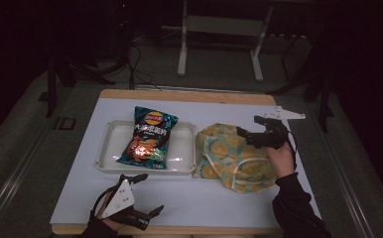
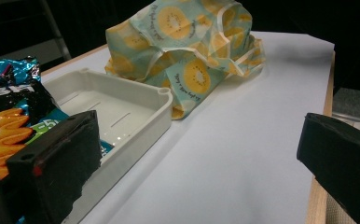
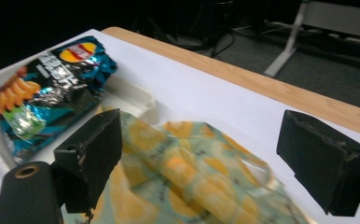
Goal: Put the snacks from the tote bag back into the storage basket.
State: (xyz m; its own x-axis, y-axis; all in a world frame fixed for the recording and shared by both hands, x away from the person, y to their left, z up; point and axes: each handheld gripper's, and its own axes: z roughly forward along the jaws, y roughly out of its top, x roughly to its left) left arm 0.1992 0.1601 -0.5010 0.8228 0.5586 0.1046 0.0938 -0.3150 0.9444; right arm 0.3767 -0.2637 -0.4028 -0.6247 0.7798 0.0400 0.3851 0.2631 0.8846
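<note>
The right gripper [image 1: 251, 128] hovers with its jaws spread wide over the patterned cloth bag [image 1: 231, 156], which lies crumpled toward the counter's [image 1: 229, 203] right edge, just beside the white tray [image 1: 109, 148]. A chip bag [image 1: 147, 138] lies in that tray. The left gripper [image 1: 147, 194] sits near the counter's front edge, jaws open and empty.

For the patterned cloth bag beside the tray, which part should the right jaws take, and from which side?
Probably a raised fold or strap loop on top of the cloth bag, coming from above on its right side, where the right gripper hovers open. The bag lies crumpled and soft, so its upstanding folds offer the easiest pinch.
</note>
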